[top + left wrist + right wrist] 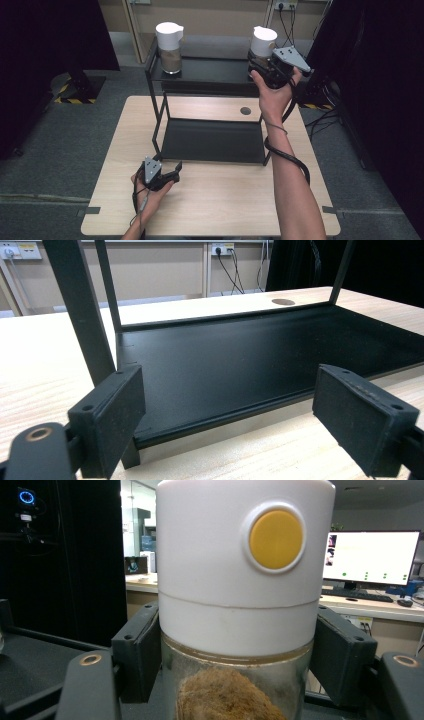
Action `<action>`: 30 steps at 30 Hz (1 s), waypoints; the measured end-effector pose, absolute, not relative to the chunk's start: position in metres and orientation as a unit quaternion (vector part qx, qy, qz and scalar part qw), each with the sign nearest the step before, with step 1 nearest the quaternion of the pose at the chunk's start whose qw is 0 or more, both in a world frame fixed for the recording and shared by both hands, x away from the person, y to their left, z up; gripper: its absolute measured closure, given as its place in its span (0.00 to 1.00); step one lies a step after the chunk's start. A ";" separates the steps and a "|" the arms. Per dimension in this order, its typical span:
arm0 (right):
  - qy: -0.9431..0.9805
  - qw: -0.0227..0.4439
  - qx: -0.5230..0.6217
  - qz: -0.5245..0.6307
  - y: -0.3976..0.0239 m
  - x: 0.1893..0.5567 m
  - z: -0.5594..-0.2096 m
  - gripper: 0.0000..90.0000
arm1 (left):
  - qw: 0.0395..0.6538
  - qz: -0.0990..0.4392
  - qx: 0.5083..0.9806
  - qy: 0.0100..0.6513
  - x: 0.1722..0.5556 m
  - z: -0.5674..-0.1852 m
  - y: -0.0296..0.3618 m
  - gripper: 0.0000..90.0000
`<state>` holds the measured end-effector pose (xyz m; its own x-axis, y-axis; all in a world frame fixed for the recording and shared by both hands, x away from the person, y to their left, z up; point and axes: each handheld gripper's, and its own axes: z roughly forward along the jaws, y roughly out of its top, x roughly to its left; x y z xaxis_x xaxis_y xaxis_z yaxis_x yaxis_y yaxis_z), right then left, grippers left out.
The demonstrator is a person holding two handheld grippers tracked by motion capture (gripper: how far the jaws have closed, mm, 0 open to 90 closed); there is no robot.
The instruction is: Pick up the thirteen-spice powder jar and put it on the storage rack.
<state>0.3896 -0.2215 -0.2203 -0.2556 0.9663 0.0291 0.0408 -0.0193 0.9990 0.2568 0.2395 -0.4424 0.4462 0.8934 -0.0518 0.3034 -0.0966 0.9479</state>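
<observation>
Two glass jars with tall white lids stand on the top shelf of a black metal rack (pixel 210 70). The right jar (pixel 262 42) holds a brown fibrous filling, and its lid carries a round yellow button (pixel 276 538). My right gripper (pixel 263 66) is shut on this jar (pixel 240 630), the two pads pressed to its sides where the lid meets the glass. The left jar (pixel 170 47) stands alone at the shelf's left end. My left gripper (pixel 176 170) rests open on the table in front of the rack's lower tray (pixel 250 360), nothing between its pads (pixel 112 420).
The rack (pixel 162 117) stands on a light wooden table (pixel 225 200) with a round cable hole (pixel 245 110). Its thin black posts (pixel 82 310) rise close to my left gripper. Dark equipment flanks both sides. A monitor (pixel 372 555) on a desk lies beyond the right jar.
</observation>
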 end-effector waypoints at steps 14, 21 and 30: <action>0.557 0.415 0.450 0.560 -0.222 0.385 -0.220 0.19 | 0.509 0.291 0.682 0.438 0.256 -0.443 0.239 0.15; 0.549 0.410 0.451 0.572 -0.226 0.376 -0.225 0.13 | 0.508 0.291 0.683 0.438 0.256 -0.442 0.238 0.15; 0.554 0.408 0.436 0.580 -0.229 0.361 -0.227 0.10 | 0.508 0.292 0.682 0.437 0.256 -0.442 0.238 0.15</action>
